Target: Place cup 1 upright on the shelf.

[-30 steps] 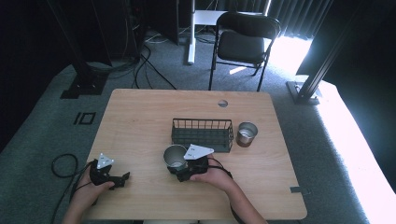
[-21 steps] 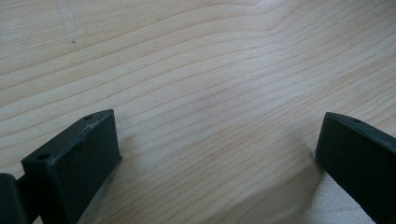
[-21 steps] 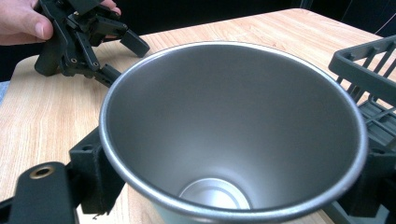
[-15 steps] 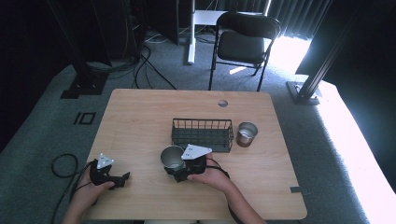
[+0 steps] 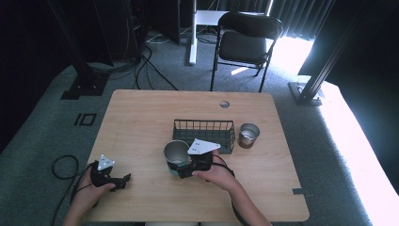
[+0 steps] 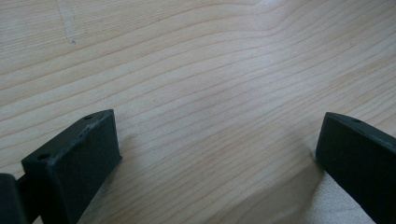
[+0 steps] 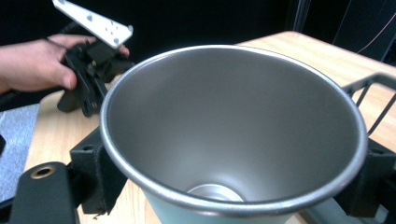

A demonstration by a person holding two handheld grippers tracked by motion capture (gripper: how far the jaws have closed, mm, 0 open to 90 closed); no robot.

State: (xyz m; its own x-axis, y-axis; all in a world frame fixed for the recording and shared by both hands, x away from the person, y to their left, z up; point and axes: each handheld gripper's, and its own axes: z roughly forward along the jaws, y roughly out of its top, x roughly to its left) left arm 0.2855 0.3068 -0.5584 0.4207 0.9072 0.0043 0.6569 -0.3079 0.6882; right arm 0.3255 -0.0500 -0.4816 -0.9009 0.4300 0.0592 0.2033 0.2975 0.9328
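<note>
The steel cup (image 5: 176, 154), its base hidden, is clamped by the right gripper (image 5: 184, 170), shifted slightly left; the left gripper (image 5: 123, 181) is held wide.

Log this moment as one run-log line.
right gripper: shut on cup | left gripper: open, on table | basket: behind cup | second cup: beside basket
</note>
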